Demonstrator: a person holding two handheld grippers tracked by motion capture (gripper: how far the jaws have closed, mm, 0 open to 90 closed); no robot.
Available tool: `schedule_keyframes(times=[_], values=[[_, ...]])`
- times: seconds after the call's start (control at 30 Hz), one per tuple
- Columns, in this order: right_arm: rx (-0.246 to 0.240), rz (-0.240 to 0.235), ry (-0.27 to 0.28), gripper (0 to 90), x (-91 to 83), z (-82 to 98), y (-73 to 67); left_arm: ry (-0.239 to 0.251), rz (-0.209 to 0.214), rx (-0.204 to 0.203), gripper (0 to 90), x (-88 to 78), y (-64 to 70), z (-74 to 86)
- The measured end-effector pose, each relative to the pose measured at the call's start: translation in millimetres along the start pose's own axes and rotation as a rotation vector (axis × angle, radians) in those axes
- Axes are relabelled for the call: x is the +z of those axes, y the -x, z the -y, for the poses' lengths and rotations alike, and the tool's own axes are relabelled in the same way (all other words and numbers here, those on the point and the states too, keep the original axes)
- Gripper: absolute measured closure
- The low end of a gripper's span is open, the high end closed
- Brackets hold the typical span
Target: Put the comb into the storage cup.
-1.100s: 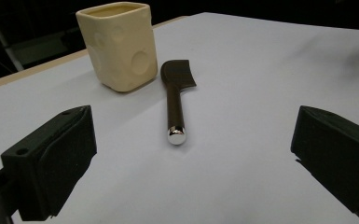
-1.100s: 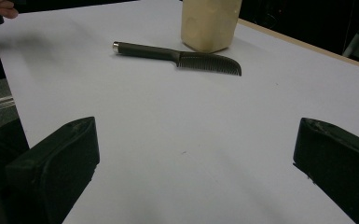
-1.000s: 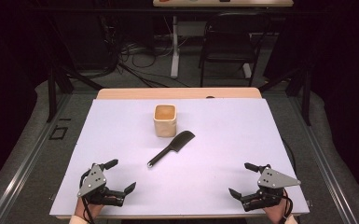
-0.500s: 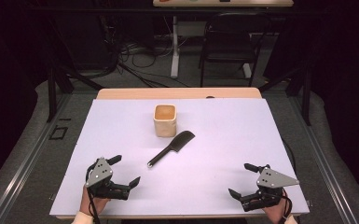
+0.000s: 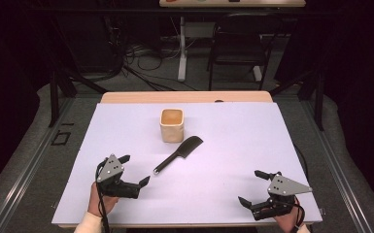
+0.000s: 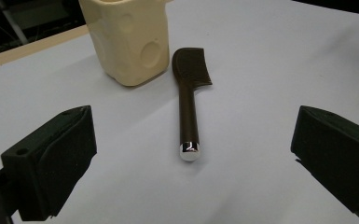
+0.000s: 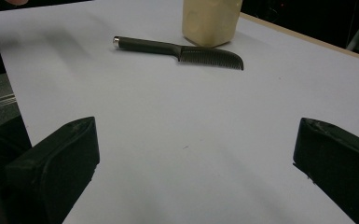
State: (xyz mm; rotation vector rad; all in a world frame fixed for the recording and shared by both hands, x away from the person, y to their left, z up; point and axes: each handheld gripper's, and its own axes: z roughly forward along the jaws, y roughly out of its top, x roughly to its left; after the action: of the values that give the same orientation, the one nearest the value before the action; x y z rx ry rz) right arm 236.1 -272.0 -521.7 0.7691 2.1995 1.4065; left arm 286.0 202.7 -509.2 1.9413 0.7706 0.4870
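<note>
The comb (image 5: 178,154) lies flat on the counter (image 5: 233,145), just in front of the cup (image 5: 172,124), its toothed head near the cup and its handle slanting away from it. The left gripper (image 5: 132,171) sits past the handle's silver-capped end, released, jaws spread wide and facing the comb. The right gripper (image 5: 258,188) rests well away from the cup toward the counter's near right corner, also released and holding nothing. No writing can be read on comb or cup. The counter is covered in white; beyond the cup stand a dark chair (image 5: 238,46) and floor cables (image 5: 141,68).
</note>
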Motion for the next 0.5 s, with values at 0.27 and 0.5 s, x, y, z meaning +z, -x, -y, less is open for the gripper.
schedule_keyframes(times=[0.27,0.5], values=[[0.004,-0.002,-0.003,0.0,1.1,0.2,-0.1,-0.032,-0.008,0.009,0.1,7.5,-1.1,-7.4],[0.006,-0.003,-0.006,0.0,1.1,0.6,0.5,-0.044,-0.008,0.011,0.1,15.0,-0.5,-17.1]])
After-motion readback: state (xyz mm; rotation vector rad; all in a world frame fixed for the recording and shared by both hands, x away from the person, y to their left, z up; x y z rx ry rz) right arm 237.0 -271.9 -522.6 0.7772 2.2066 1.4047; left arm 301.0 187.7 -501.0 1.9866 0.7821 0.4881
